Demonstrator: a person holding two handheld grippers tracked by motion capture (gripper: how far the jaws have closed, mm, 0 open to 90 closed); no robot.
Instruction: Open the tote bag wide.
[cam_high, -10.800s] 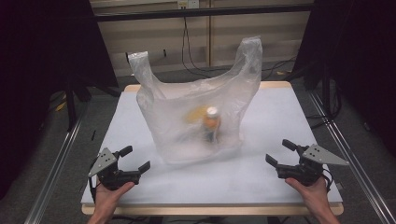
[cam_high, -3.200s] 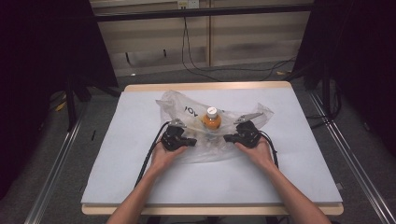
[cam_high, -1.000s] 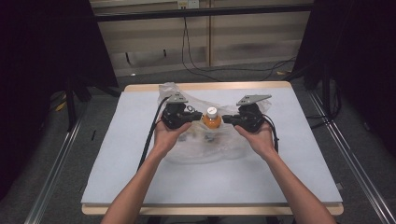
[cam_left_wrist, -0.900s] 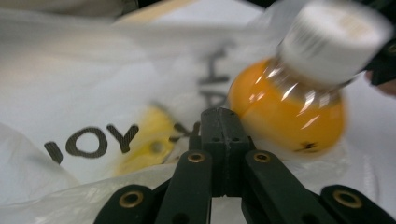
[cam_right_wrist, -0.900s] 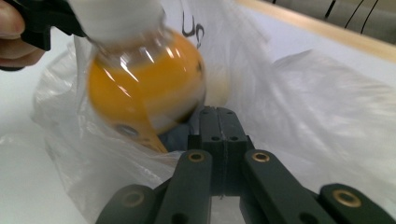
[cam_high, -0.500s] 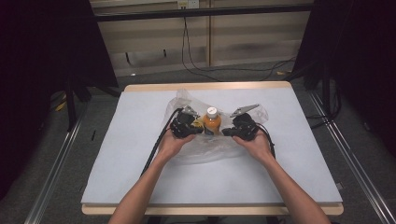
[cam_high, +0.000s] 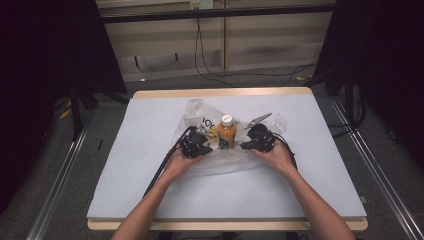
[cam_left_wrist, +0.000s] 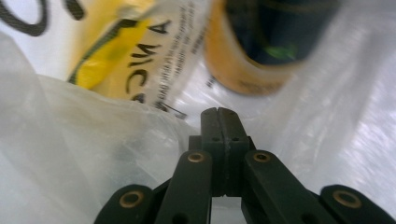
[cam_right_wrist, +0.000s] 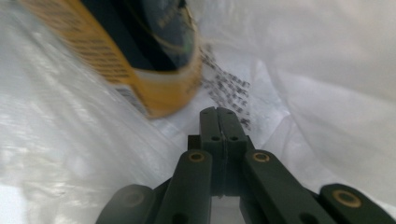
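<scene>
An orange bottle (cam_high: 226, 131) with a white cap stands upright in a crumpled clear plastic bag (cam_high: 225, 164) at the middle of the table. My left gripper (cam_high: 209, 145) is at the bottle's left and my right gripper (cam_high: 243, 146) at its right, both low on the bag. In the left gripper view the jaws (cam_left_wrist: 218, 112) are pressed together amid the bag's film, with the bottle's base (cam_left_wrist: 243, 70) just beyond. The right gripper view shows the same: jaws (cam_right_wrist: 217, 112) together in the film below the bottle (cam_right_wrist: 154, 93). The pinched film itself is hard to make out.
A yellow printed packet (cam_left_wrist: 100, 65) lies in the bag left of the bottle. The white table mat (cam_high: 150, 150) spreads wide on all sides. Cables trail from both grippers toward the person. Metal rails (cam_high: 60, 190) run along the table's sides.
Both grippers have sunk from beside the bottle's cap to beside its lower body, and the bag has flattened around it. The jaws have stayed together.
</scene>
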